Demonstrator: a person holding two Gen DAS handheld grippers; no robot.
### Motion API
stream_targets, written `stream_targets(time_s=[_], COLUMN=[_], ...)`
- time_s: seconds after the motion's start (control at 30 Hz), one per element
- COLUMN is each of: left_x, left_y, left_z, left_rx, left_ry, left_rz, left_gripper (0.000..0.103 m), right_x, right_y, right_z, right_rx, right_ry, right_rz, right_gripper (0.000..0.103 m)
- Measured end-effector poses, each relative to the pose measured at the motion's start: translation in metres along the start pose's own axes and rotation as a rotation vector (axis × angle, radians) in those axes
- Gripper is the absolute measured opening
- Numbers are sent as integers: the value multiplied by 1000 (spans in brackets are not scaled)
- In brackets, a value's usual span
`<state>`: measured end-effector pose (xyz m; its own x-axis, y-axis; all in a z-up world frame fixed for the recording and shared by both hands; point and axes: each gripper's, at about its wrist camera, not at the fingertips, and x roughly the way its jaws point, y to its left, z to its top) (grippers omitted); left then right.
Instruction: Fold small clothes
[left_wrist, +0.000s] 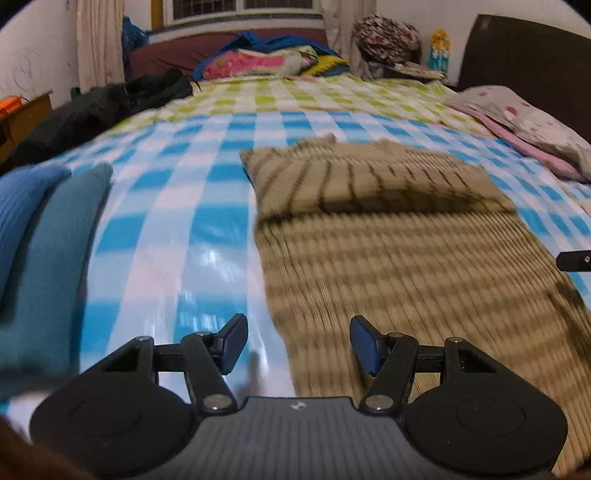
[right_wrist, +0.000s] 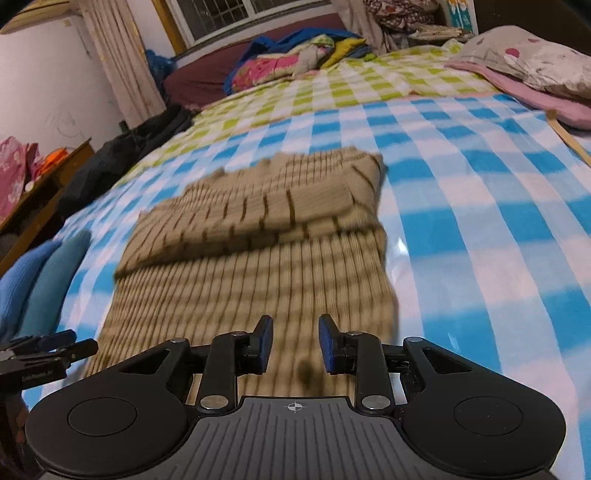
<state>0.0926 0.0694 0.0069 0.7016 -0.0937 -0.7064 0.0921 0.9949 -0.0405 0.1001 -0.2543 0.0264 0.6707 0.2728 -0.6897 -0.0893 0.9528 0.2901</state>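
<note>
A tan ribbed garment with dark stripes lies on the blue-and-white checked sheet, its far part folded back over itself. My left gripper hovers over the garment's left near edge, open, with nothing between its fingers. In the right wrist view the same garment fills the middle, and my right gripper hangs above its near part. Its jaws stand a narrow gap apart and are opening, with nothing between them. The left gripper's fingers show at the left edge of that view.
Two folded blue and teal clothes lie at the left on the sheet. Dark clothing lies on the bed's far left, a colourful pile at the back, pillows at the right. A wooden cabinet stands left of the bed.
</note>
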Motion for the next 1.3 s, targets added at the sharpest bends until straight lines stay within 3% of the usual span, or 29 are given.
stream_targets(time_s=[0.33, 0.6, 0.8, 0.93, 1.03, 1.3], left_x=[-40, -46, -46, -47, -51, -65], left_y=[-10, -8, -3, -2, 1, 2], left_z=[-66, -75, -75, -72, -71, -74], left_rx=[-18, -54, -88, -114, -135, -161], left_ry=[111, 120, 141, 154, 165, 145], left_rz=[-43, -55, -74, -109, -121, -108], left_gripper=[67, 67, 66, 41, 26, 18], right_x=[-51, -51, -49, -52, -59, -90], right_y=[-5, -13, -13, -16, -16, -20], right_z=[-70, -99, -100, -97, -95, -88], right_rx=[-4, 42, 52, 79, 97, 135], right_ry=[104, 188, 203, 201, 180, 83], right_rz=[-77, -68, -43, -18, -7, -25], right_gripper=[32, 34, 35, 16, 8, 6])
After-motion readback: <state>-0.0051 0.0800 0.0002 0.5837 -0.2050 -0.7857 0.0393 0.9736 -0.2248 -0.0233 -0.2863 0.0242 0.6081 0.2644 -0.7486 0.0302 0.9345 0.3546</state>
